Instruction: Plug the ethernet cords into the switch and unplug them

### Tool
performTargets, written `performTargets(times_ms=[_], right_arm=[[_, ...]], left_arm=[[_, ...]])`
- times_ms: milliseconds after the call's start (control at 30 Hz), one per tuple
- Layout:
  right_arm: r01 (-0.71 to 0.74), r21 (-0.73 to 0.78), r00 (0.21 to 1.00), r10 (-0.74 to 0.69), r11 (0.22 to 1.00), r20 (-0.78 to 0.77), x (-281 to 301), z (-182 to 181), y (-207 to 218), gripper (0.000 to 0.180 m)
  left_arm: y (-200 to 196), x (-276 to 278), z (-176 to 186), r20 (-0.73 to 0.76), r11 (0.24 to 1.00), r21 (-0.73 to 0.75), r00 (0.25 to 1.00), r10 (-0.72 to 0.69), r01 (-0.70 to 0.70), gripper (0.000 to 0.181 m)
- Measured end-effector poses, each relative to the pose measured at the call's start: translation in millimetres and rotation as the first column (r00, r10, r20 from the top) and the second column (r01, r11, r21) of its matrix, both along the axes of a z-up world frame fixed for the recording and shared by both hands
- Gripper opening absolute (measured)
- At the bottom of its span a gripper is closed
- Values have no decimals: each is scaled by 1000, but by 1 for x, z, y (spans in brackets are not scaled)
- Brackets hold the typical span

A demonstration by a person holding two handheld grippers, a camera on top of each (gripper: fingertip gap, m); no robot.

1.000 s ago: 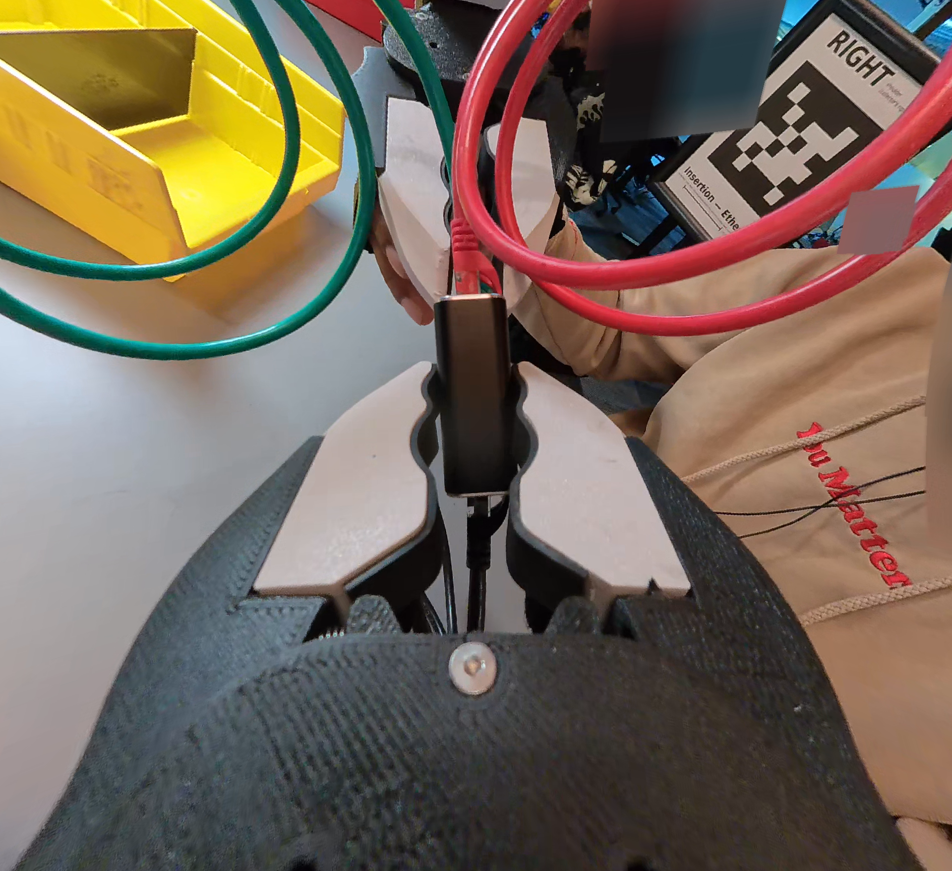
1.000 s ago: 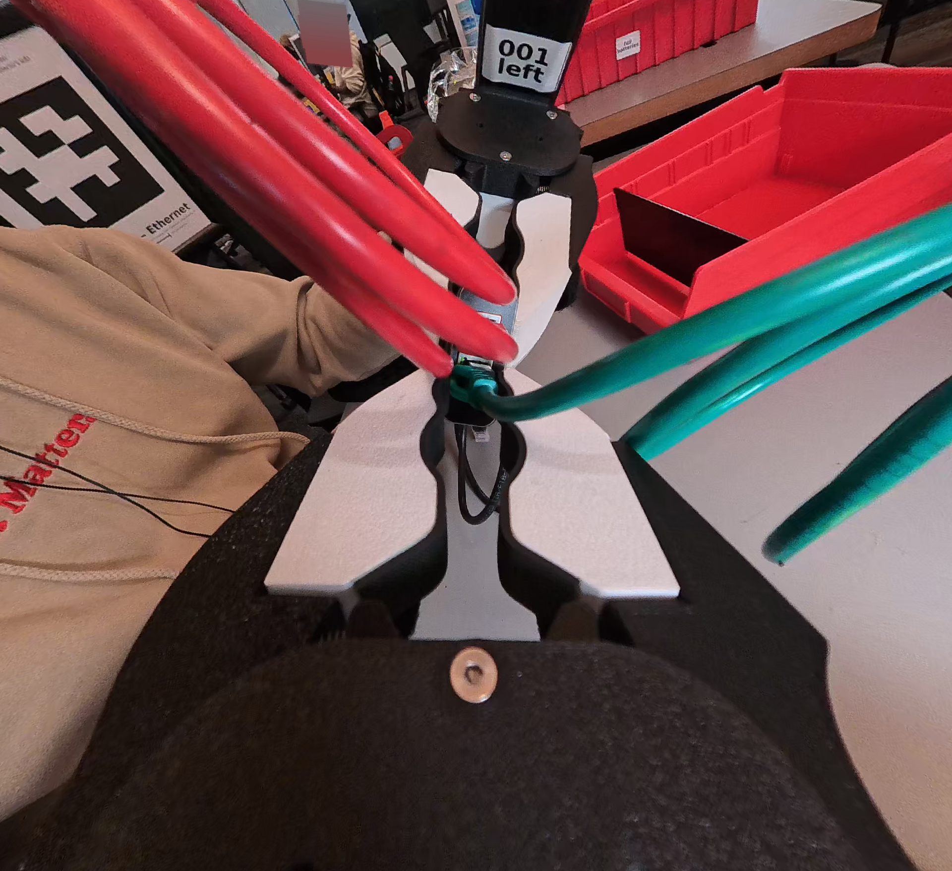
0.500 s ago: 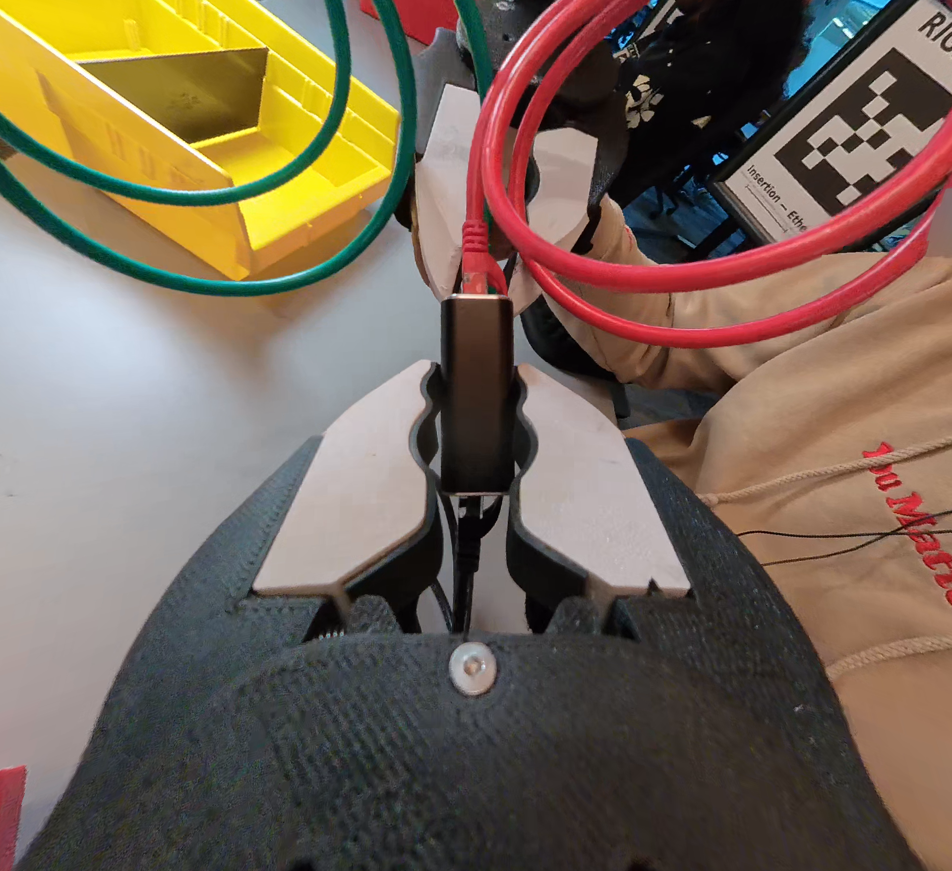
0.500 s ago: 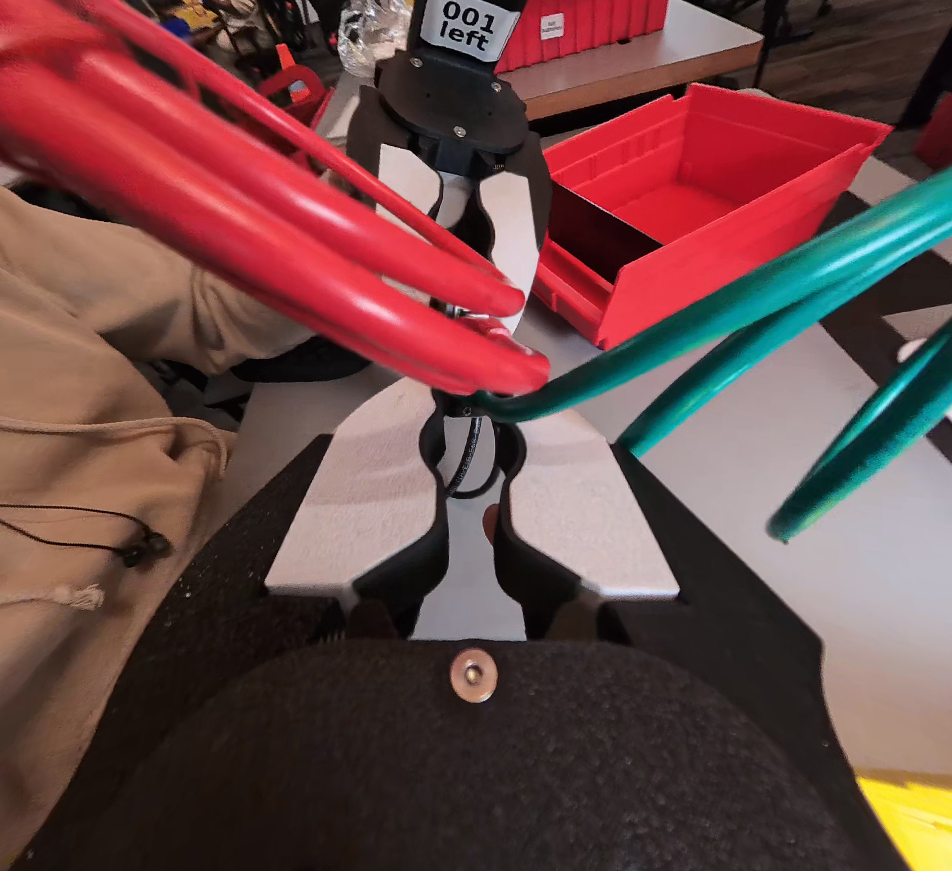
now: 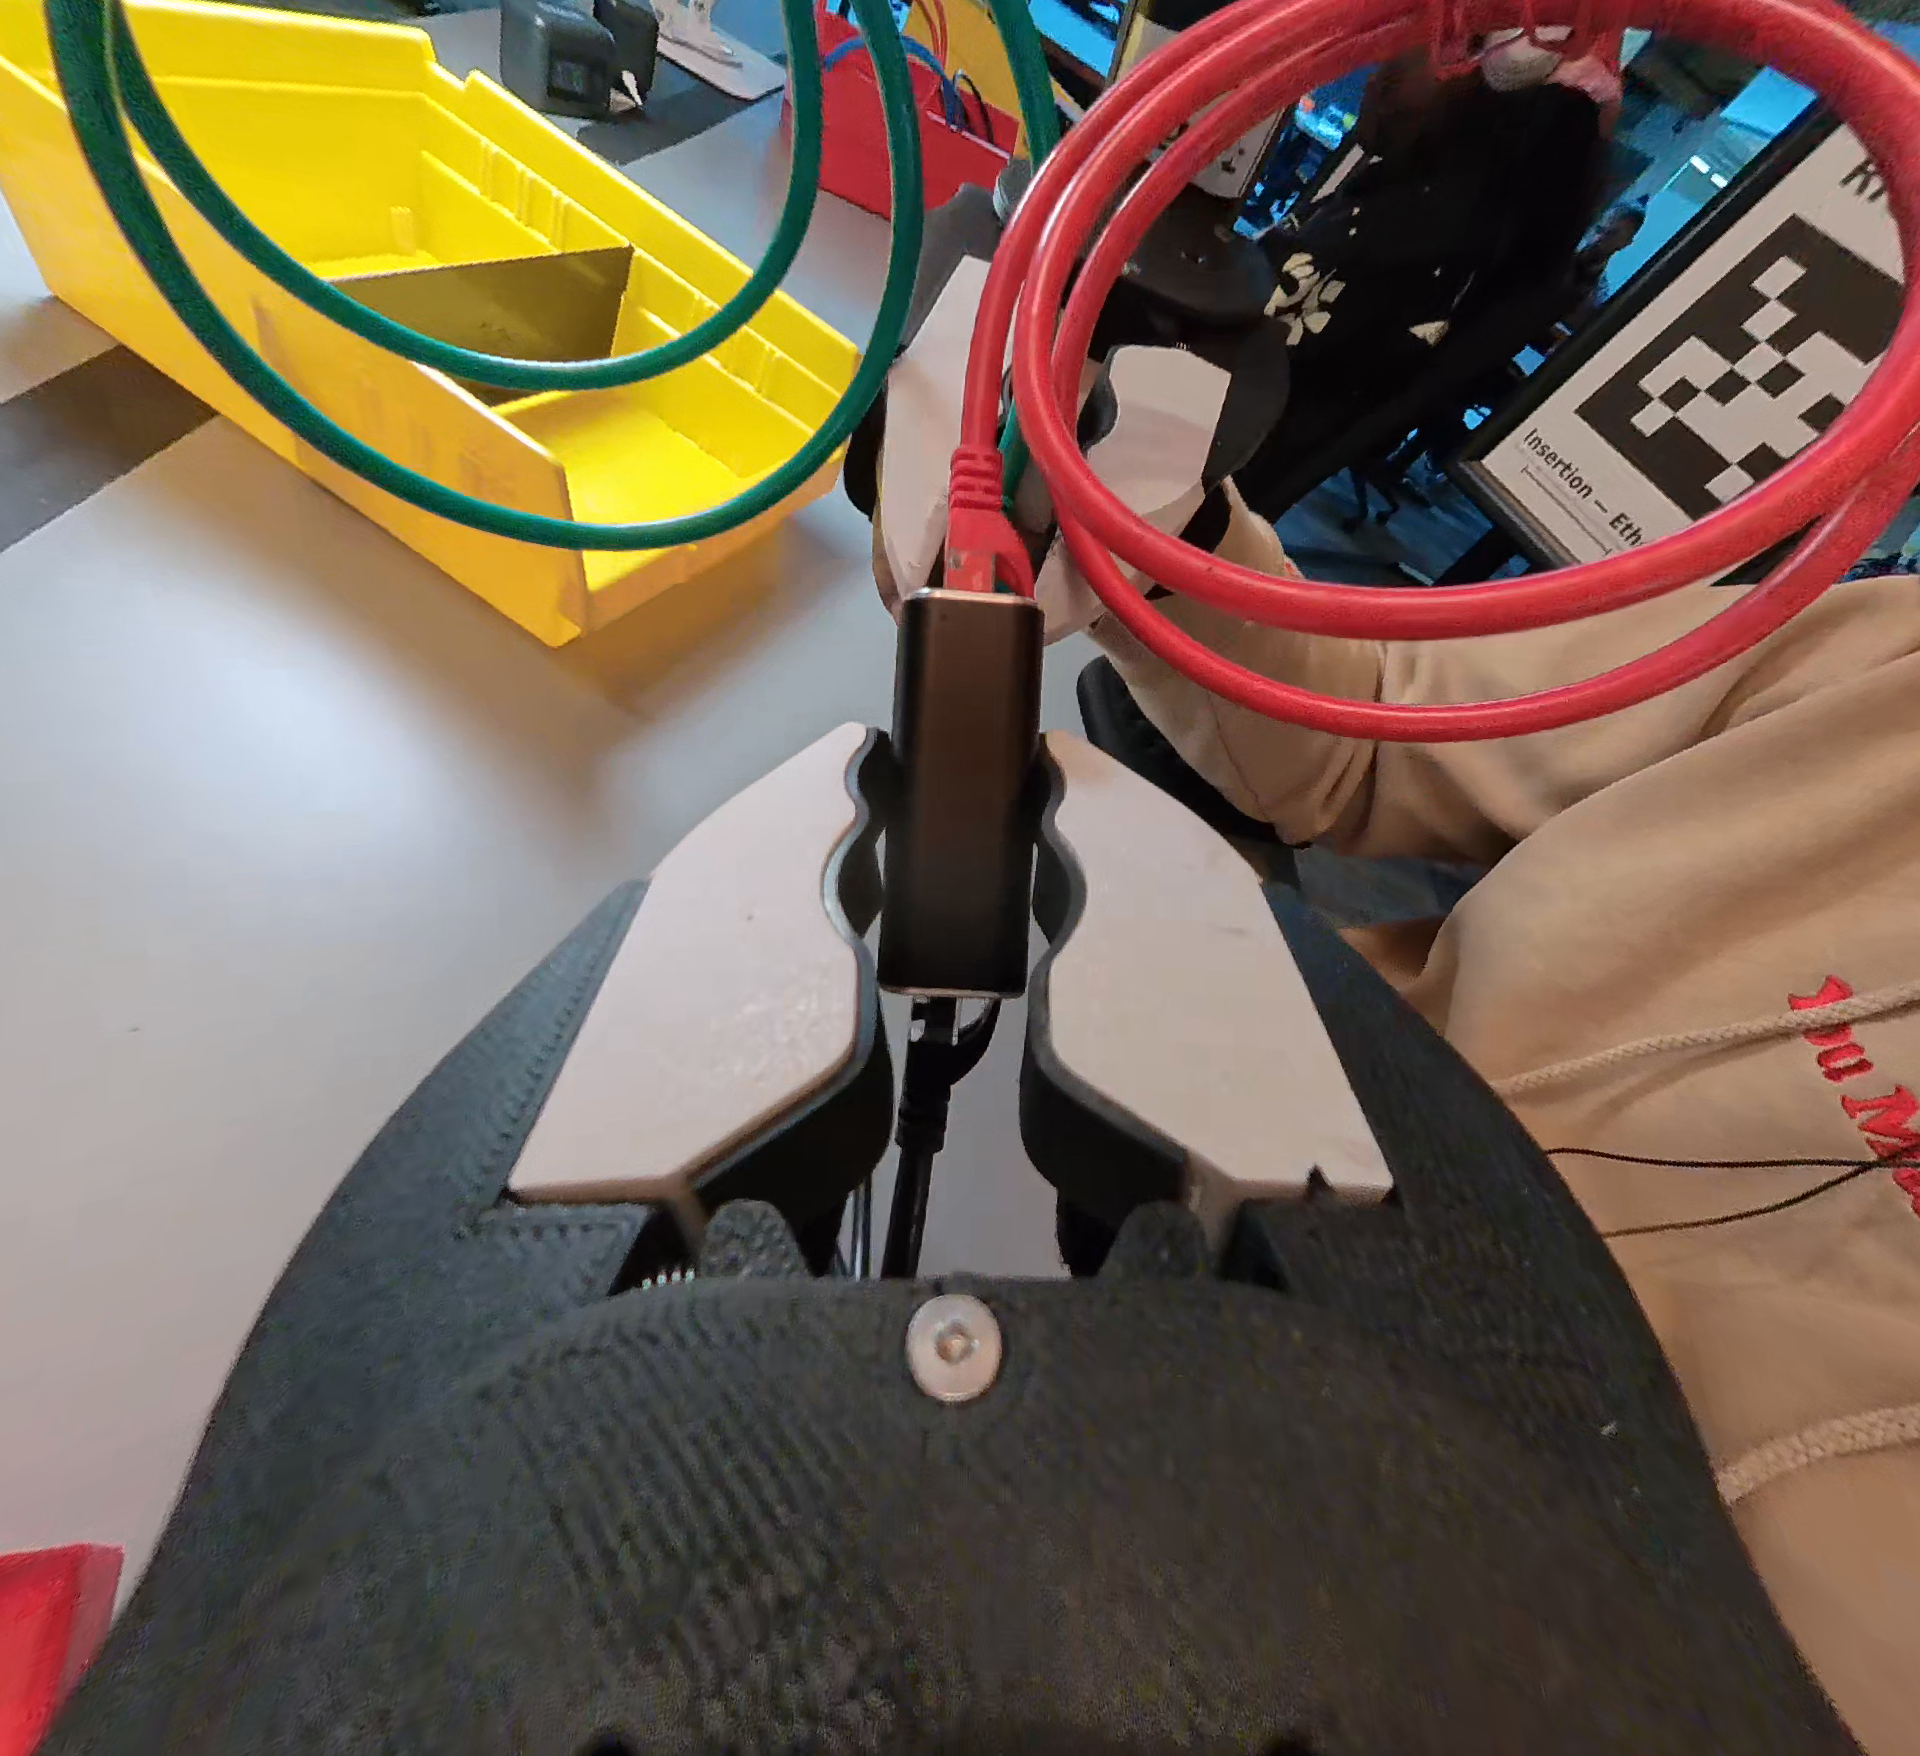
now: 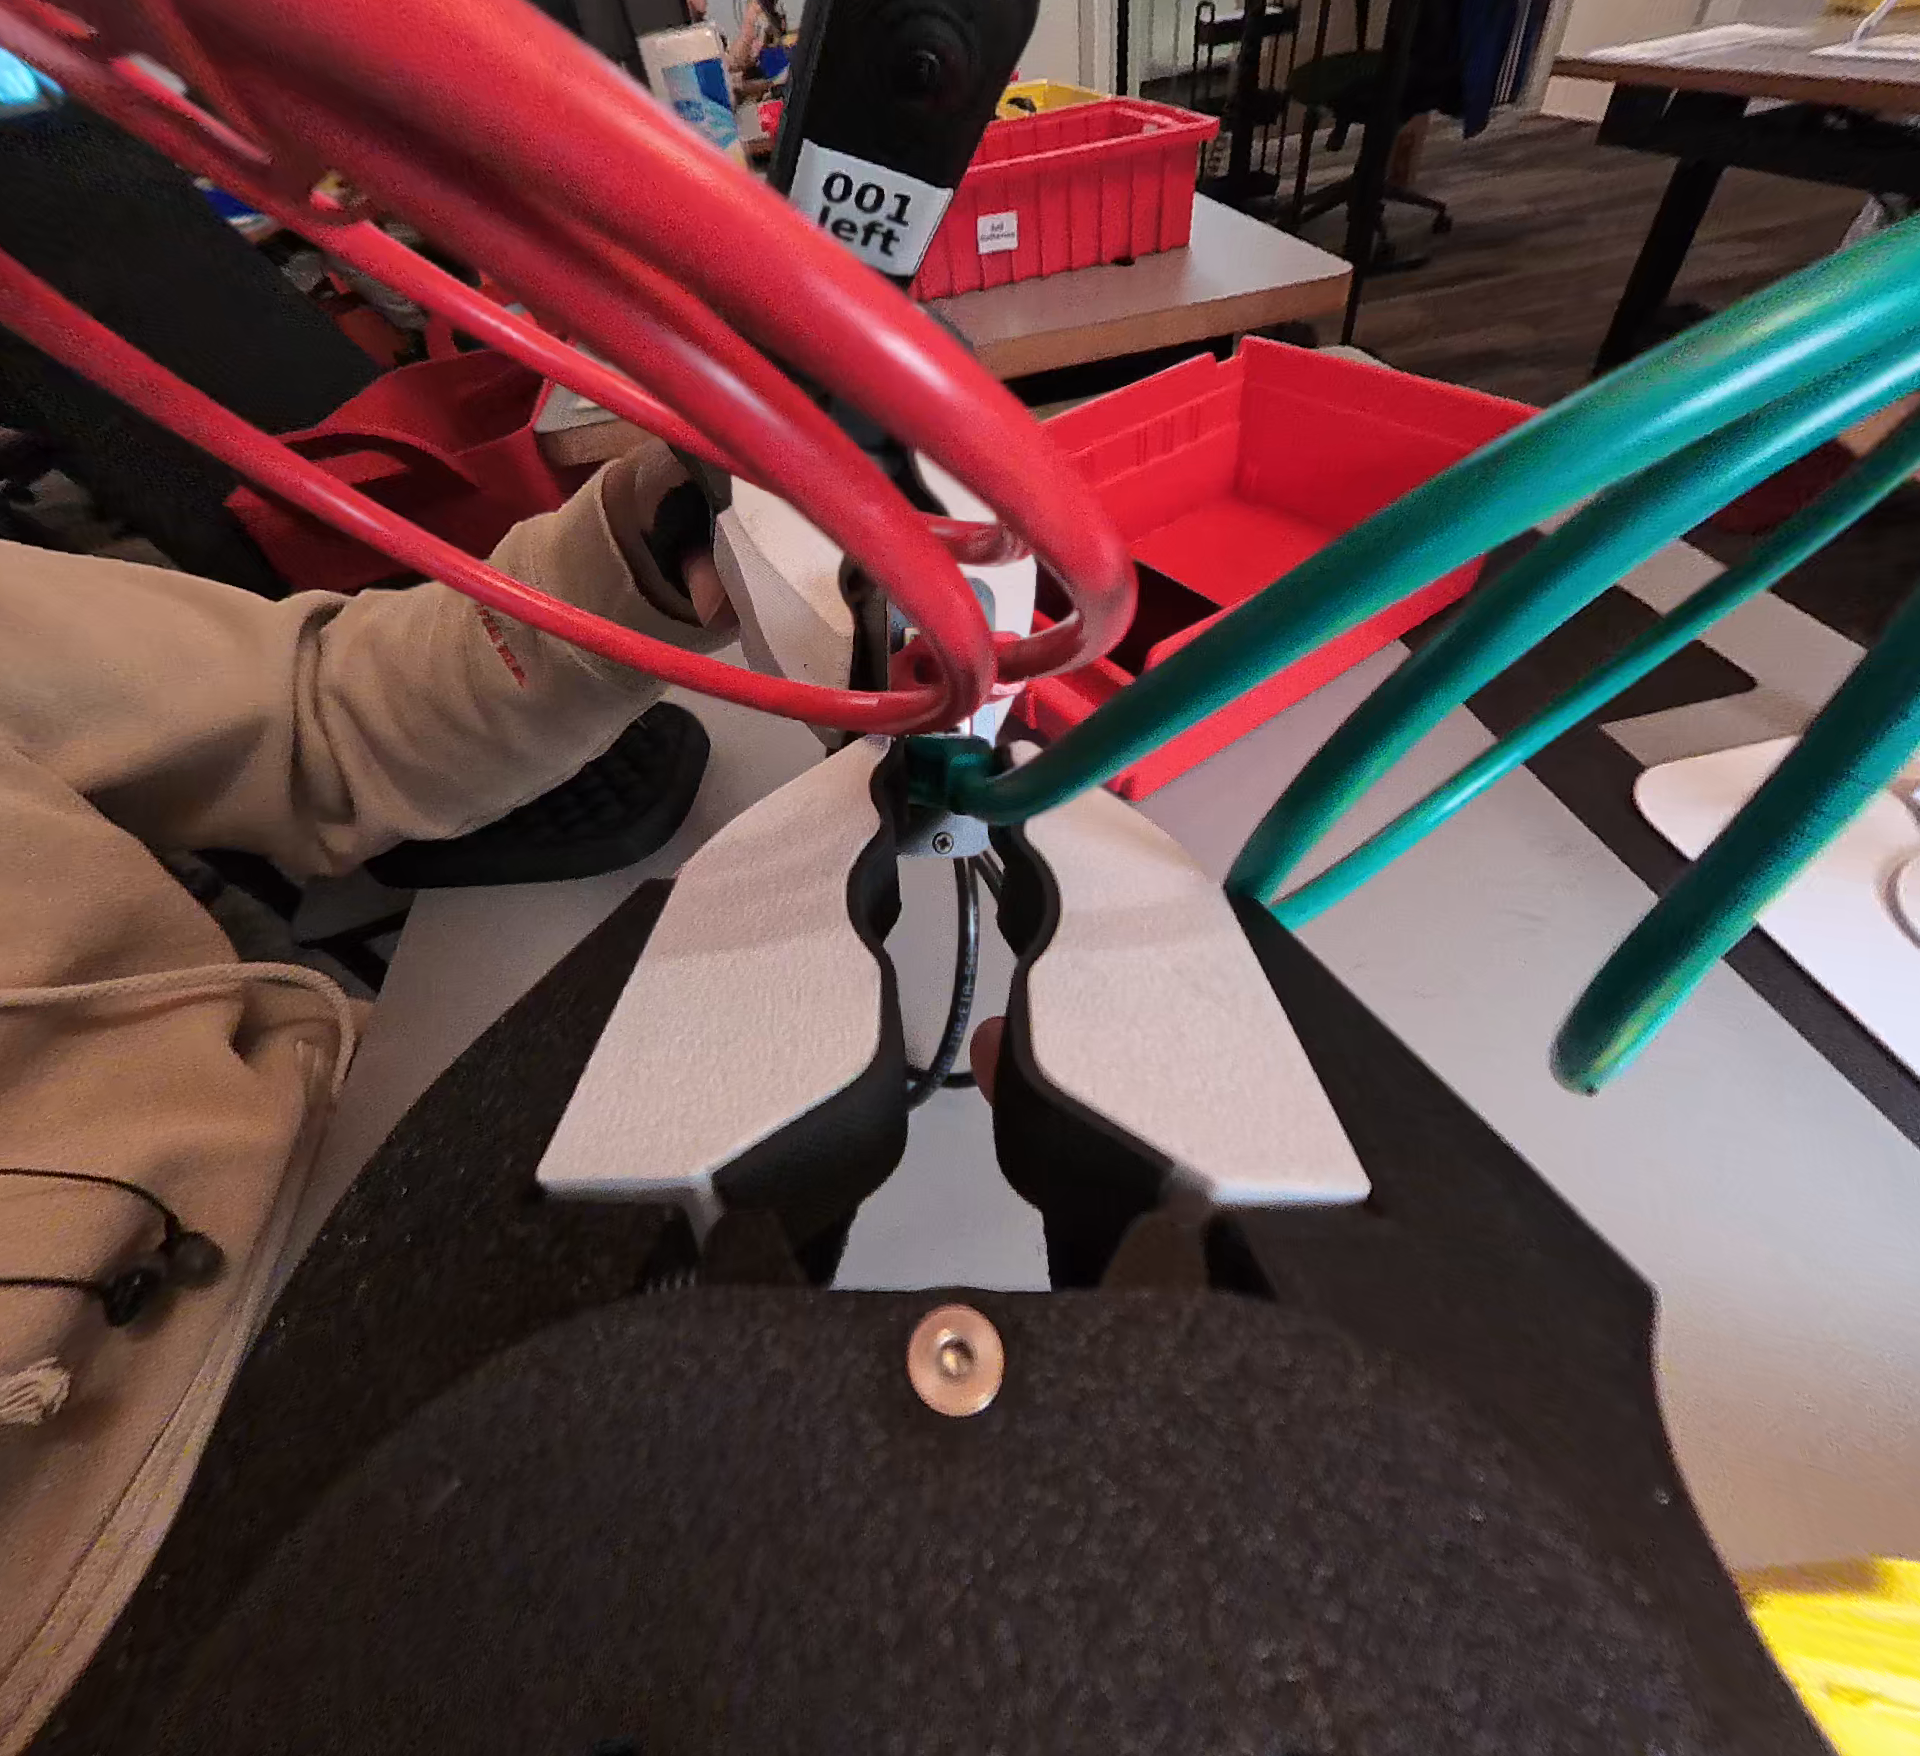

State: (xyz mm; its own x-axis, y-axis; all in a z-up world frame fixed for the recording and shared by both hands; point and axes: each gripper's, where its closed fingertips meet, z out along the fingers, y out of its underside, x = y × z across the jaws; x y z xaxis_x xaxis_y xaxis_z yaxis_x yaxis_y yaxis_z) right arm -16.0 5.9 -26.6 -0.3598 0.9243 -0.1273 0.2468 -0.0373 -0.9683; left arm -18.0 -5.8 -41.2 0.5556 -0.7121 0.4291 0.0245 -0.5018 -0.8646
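My left gripper [image 5: 961,750] is shut on a slim dark adapter-style switch [image 5: 961,823], held in the air pointing away. A red ethernet cord's plug [image 5: 977,522] sits in its far end, and the red cord coils up and to the right. My right gripper [image 6: 948,766] faces the left one and is shut on the green cord's plug [image 6: 940,766] right at the switch's far end. The green cord [image 6: 1455,522] loops off to the right. In the left wrist view the right gripper's fingers [image 5: 925,459] flank both plugs.
A yellow bin [image 5: 260,59] stands on the grey table [image 5: 260,823] to the left. A red bin [image 6: 1299,501] stands behind the left gripper. A person's beige sleeve [image 5: 1558,823] is close on the right. A framed black-and-white marker sign [image 5: 1714,376] stands at the back right. Left and right tips are no more than a few centimetres apart.
Both grippers have lifted and tilted together, so the bins sit lower and farther off. The red plug stays in the switch, and both grips are unchanged.
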Motion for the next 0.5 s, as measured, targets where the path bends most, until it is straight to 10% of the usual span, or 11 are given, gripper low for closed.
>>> performTargets(times_ms=[267, 500], right_arm=[[48, 29, 996, -46, 998, -71, -3, 13, 0, 14], [-185, 104, 977, 195, 977, -92, 24, 14, -18, 15]], left_arm=[[0, -2, 10, 91, 1000, 21, 996, -25, 24, 26], [-13, 21, 11, 2, 990, 80, 994, -113, 112, 25]])
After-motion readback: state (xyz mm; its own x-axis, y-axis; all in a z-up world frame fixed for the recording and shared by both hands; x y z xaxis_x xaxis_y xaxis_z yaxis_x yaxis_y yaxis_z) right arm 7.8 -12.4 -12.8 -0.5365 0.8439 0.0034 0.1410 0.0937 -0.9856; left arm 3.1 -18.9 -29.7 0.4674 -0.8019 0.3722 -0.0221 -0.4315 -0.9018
